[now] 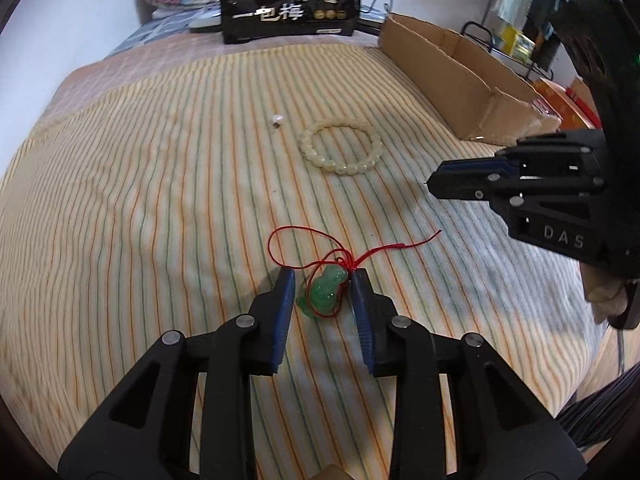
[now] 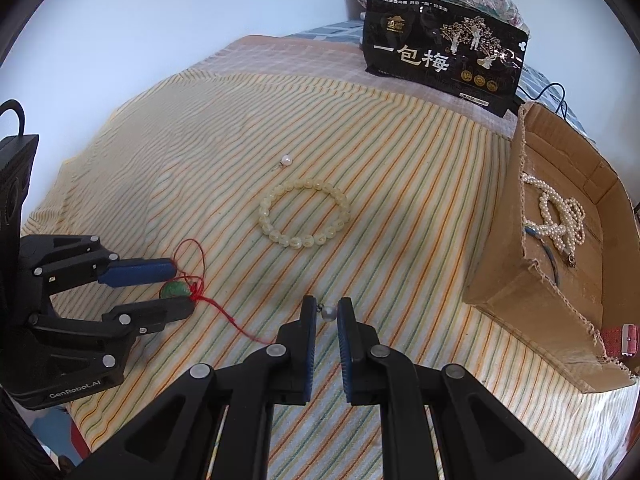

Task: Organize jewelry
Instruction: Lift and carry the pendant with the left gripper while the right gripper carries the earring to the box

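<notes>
striped bedspread [image 2: 400,152], white wall [image 2: 200,20]

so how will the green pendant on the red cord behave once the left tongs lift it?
The green pendant looks glossy and rounded, so it may slip between the pads. Its red cord lies in loose loops, so it will probably dangle and could snag.

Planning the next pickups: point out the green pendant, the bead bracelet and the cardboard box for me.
green pendant [image 1: 326,286], left wrist view, middle of the green stone between the fingers.
bead bracelet [image 2: 265,204], right wrist view, beads on its left side.
cardboard box [image 2: 504,264], right wrist view, outer face of its near wall.
</notes>
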Demonstrator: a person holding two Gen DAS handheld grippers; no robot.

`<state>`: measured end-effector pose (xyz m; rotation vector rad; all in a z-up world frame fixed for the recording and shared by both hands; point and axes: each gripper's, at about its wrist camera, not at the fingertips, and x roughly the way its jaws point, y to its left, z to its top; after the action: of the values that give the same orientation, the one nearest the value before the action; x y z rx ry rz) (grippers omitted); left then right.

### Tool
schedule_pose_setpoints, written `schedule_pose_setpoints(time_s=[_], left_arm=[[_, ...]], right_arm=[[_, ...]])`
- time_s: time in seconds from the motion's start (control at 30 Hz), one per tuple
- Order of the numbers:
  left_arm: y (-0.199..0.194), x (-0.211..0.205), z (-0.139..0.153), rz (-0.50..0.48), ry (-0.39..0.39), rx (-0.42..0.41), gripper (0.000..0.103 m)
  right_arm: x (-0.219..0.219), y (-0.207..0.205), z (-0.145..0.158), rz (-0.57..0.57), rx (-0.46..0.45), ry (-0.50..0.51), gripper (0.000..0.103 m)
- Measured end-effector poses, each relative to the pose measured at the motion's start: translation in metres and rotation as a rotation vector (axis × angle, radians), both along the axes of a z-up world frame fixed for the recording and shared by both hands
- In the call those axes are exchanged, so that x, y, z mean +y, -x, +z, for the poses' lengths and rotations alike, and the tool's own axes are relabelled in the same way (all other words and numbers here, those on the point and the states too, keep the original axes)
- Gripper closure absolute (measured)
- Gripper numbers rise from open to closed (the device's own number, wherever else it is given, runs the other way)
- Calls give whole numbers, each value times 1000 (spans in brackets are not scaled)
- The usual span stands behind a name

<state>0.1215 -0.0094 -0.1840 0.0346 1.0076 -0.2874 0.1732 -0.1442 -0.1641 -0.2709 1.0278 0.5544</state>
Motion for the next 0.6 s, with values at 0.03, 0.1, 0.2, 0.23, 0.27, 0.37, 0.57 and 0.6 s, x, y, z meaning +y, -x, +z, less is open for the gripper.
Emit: schedule_pose_setpoints(time_s=[0.03,0.1,0.2,0.23,0.27,0.37,0.57,0.6], left_arm=[[0,1,0,0,5,0,75],[1,2,-1,1,23,4,84],[3,-1,0,-9,24,0,89],[4,-1,1,-9,25,-2,89],[5,-1,1,-5,28,-3,89],[6,0,3,11,42,1,89],[9,5,19,37,74,-20,89],[10,5,22,36,77,-25,89]], right_arm=[[-1,0,0,-1,0,0,95],[-1,-1,0,-4,-1,0,95],[-1,-1,0,-8,-2,0,95],[-1,-2,0,-9,-2,-1,95],[-1,-2,1,-10,-2,-2,95],[-1,-1,2,-12,-6,-4,95],[-8,1,15,-28,-24,-27,95],[-9,1,18,-33,-28,-31,95]])
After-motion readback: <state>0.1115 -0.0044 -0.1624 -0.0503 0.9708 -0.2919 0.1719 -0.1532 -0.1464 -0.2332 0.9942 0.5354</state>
